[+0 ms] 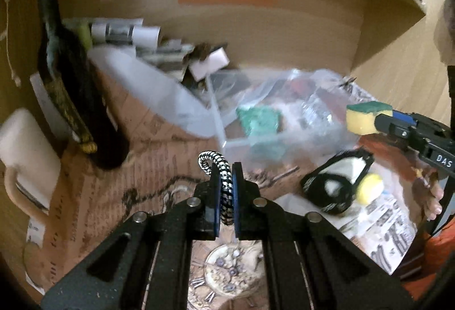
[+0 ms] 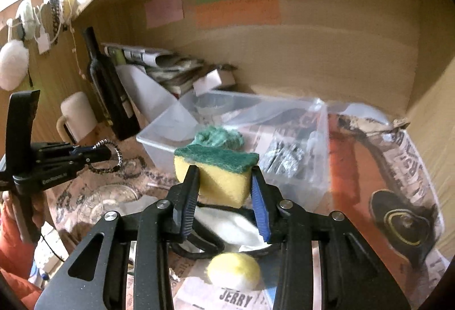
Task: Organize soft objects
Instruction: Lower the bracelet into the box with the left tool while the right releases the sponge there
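Right gripper [image 2: 224,182] is clamped on the sponge [image 2: 217,172], with the clear bin [image 2: 324,139] straight ahead and just below. Left gripper [image 1: 226,196] pinches a braided cord [image 1: 224,190], farther from the bin.

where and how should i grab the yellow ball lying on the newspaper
Grip the ball across its middle, coming straight down from above. It is round and soft, so any pair of opposite sides works, and it lies free on the newspaper beside the black strap. Set the fingers so they miss the strap. Both hand-held grippers are full now: left on a cord, right on a sponge.
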{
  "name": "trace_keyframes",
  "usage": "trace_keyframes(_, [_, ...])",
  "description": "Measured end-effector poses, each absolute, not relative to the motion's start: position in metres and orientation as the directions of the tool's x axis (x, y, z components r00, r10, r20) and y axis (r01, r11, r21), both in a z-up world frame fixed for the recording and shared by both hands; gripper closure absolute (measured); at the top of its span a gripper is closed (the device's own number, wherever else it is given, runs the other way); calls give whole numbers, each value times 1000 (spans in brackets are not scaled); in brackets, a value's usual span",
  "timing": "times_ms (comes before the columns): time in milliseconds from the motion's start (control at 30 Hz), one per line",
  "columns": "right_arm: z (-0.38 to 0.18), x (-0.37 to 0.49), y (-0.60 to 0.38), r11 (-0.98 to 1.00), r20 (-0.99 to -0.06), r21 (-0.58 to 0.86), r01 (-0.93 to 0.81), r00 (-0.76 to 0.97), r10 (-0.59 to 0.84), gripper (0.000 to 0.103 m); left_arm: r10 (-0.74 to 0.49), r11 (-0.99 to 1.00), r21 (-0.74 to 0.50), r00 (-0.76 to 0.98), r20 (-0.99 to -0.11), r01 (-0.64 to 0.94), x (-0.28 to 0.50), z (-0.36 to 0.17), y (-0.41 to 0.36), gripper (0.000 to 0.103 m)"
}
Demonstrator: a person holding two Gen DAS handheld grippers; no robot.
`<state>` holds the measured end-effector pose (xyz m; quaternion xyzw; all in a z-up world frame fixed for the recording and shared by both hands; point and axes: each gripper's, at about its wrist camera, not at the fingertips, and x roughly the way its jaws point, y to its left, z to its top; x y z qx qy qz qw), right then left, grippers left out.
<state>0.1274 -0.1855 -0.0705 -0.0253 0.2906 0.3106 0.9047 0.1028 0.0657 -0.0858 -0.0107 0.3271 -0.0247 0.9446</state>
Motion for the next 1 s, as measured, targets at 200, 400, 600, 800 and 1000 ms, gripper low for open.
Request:
trace_keyframes(200, [-50, 128, -200, 823, -474, 135, -552, 693, 543, 70, -83, 996, -25, 821, -564, 84, 107, -60, 47, 97])
trace_keyframes(400, [-37, 137, -206, 837, -436, 120, -535, 729, 528, 70, -119, 991, -18, 830, -545, 131, 129, -47, 32, 97])
trace_keyframes(600, [-36, 153, -198, 850, -436, 80, -521, 748, 500, 70, -120, 990, 0, 821, -558, 144, 157, -52, 24, 97])
trace_keyframes(800, [-53, 178, -186, 848, -498, 79, -525, 716, 490, 70, -124, 989, -15, 781, -613, 145, 187, -70, 26, 97])
trace_keyframes(1000, [-76, 200, -173, 851, -573, 67, -520, 679, 460, 70, -122, 990, -34, 731, -672, 134, 211, -90, 32, 97])
